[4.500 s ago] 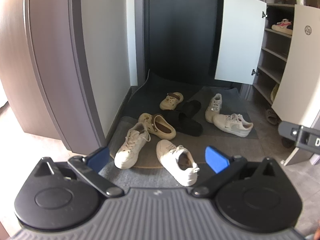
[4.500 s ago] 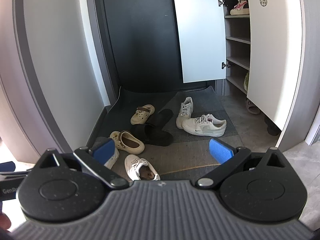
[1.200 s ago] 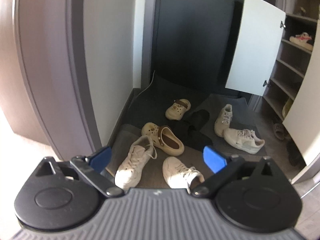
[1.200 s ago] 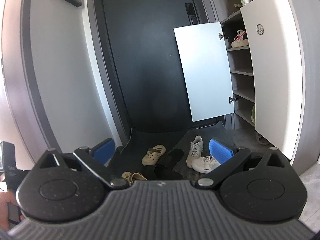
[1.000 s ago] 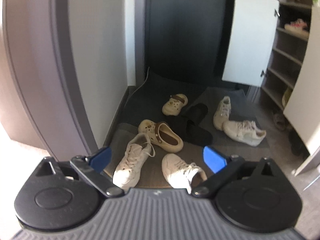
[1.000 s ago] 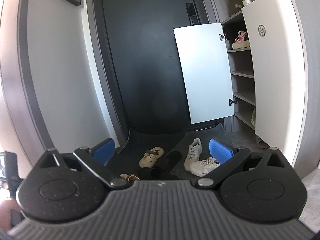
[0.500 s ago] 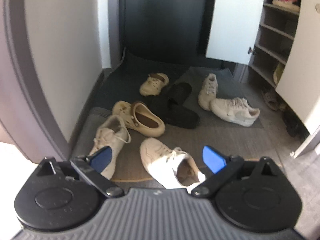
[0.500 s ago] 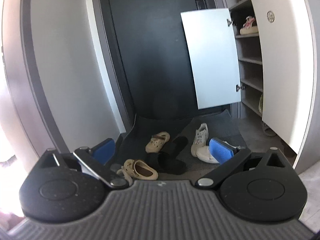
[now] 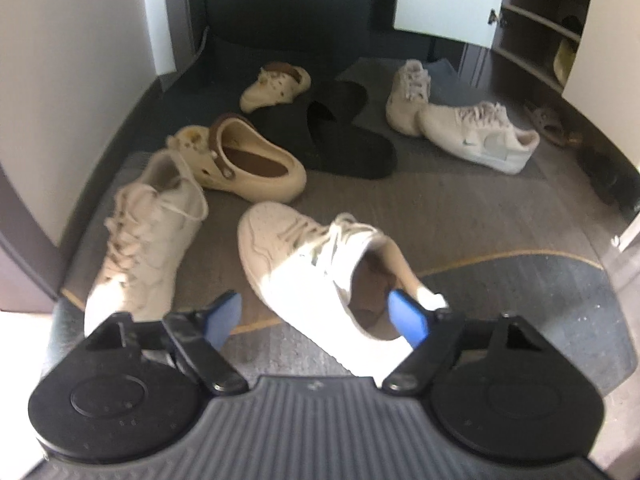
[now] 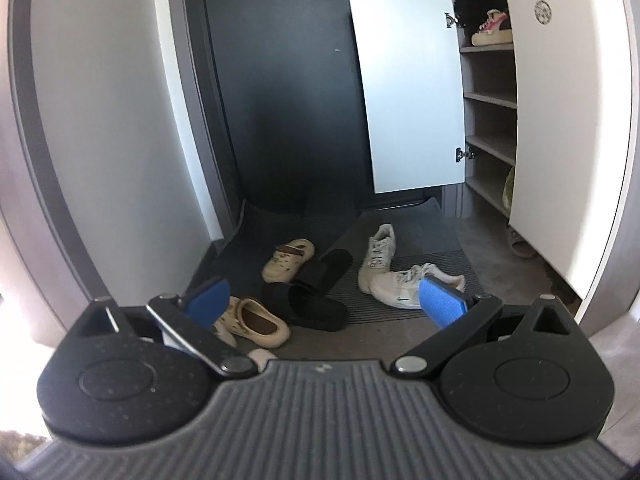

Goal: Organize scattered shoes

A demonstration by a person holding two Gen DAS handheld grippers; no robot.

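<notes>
Left fingers: left gripper (image 9: 320,316) has 2 blue, flat, matte pads on black arms; jaws have just been closing, its right finger (image 9: 408,316) inside the heel opening of the near white sneaker (image 9: 312,264), its left finger (image 9: 222,314) outside the shoe with a gap, so not yet clamped.
Right fingers: right gripper (image 10: 326,304) spread wide, ribbed blue pads, nothing between them, above the floor.
Near white sneaker: smooth leather look, laced, tan lining, on the brown mat (image 9: 460,216).
Second sneaker: cream sneaker (image 9: 148,232) with loose laces, just left of it.
Clogs: 2 rounded foam-like beige clogs, near clog (image 9: 248,164) with a brown strap, far clog (image 9: 276,86) by the dark door (image 10: 288,92).
Slides: 2 black slides (image 9: 344,136), overlapping, matte.
Far pair: 2 white sneakers (image 9: 476,136), toes touching, on a ribbed grey mat (image 10: 436,280).
Cabinet: shoe cabinet (image 10: 488,100) with flat shelves, white door (image 10: 408,92) swung open.
</notes>
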